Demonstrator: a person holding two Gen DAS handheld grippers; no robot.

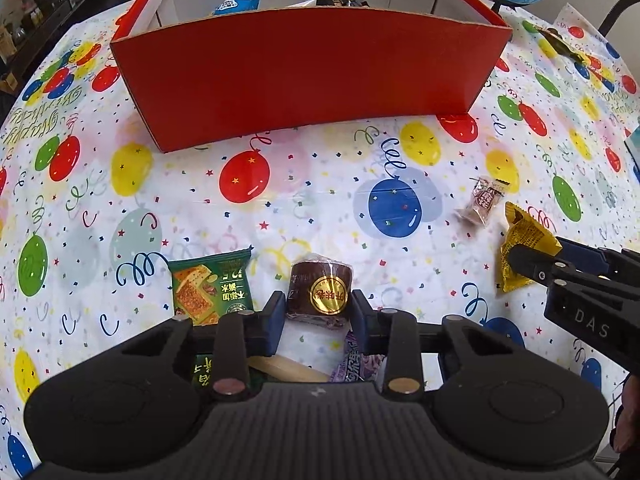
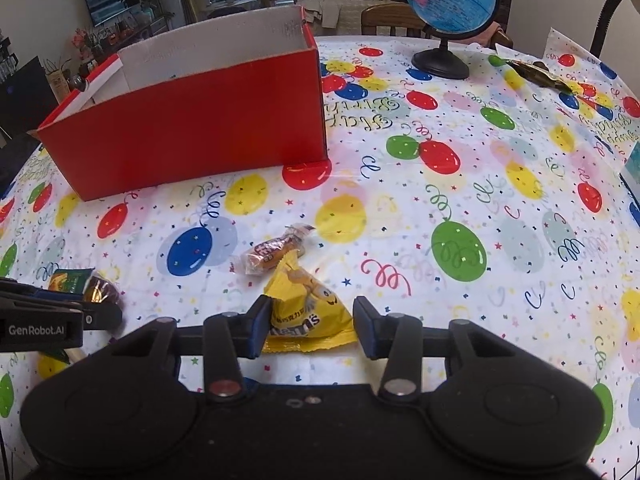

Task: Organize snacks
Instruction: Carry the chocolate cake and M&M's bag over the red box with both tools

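Note:
My left gripper (image 1: 318, 312) is open, its fingers on either side of a round brown cake with a gold sticker (image 1: 320, 294) on the table. A green cracker packet (image 1: 212, 292) lies just left of it. My right gripper (image 2: 310, 320) is open around a yellow M&M's bag (image 2: 306, 304); that bag also shows in the left wrist view (image 1: 520, 252). A small brown wrapped candy (image 2: 272, 254) lies just beyond the bag. The red open box (image 1: 308, 76) stands farther back with several snacks inside.
A balloon-print tablecloth (image 2: 460, 208) covers the table. A blue globe on a black stand (image 2: 448, 12) stands at the back right, next to a dark wrapper (image 2: 536, 72). A purple packet (image 1: 352, 364) and a tan stick lie under my left gripper.

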